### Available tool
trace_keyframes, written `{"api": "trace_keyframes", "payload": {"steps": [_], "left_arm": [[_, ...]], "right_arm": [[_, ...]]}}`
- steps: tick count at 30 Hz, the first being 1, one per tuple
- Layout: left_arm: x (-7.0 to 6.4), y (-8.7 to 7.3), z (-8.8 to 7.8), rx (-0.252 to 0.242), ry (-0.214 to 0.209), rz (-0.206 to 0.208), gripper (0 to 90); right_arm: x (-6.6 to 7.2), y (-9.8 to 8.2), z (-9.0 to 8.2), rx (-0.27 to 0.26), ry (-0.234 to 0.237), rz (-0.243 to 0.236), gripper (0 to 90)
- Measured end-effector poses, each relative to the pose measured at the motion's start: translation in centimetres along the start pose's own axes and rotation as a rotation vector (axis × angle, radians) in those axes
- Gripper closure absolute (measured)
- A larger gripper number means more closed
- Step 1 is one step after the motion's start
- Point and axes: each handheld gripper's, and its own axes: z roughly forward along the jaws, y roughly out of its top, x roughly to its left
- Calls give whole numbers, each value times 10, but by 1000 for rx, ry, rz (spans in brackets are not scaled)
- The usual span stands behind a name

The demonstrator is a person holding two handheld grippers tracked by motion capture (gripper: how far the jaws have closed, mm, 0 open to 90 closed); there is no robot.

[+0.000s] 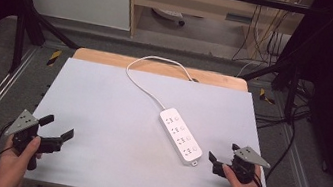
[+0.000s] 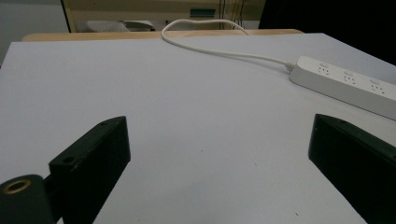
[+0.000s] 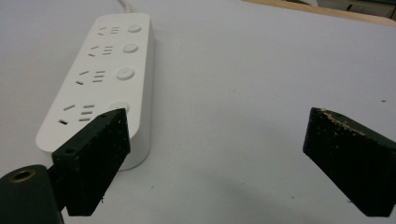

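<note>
A white power strip [image 1: 180, 135] lies at an angle on the grey mat, right of centre, its white cord [image 1: 145, 87] looping back to the far edge. It has several sockets, each with a round button [image 3: 125, 73]. My left gripper [image 1: 58, 127] rests open at the mat's near left corner, far from the power strip [image 2: 343, 83]. My right gripper [image 1: 222, 152] is open at the near right, just to the right of the strip's near end. In the right gripper view the left jaw overlaps the near end of the power strip [image 3: 102, 79]. Nothing is held.
The grey mat [image 1: 115, 116] covers a wooden table [image 1: 104, 58] inside a black metal frame. Cables [image 1: 293, 144] hang off the right side. A cabinet and wall sockets stand behind the table.
</note>
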Motion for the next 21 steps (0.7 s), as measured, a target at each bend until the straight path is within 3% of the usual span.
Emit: {"api": "trace_keyframes", "payload": {"steps": [5, 11, 21], "left_arm": [[-1, 0, 1, 1, 1, 4, 52], [-3, 0, 2, 14, -2, 17, 52], [-3, 0, 3, 11, -7, 23, 52]], "right_arm": [[3, 1, 3, 36, 35, -1, 96], [0, 1, -1, 22, 7, -1, 101], [-2, 3, -4, 29, 7, 10, 92]]}}
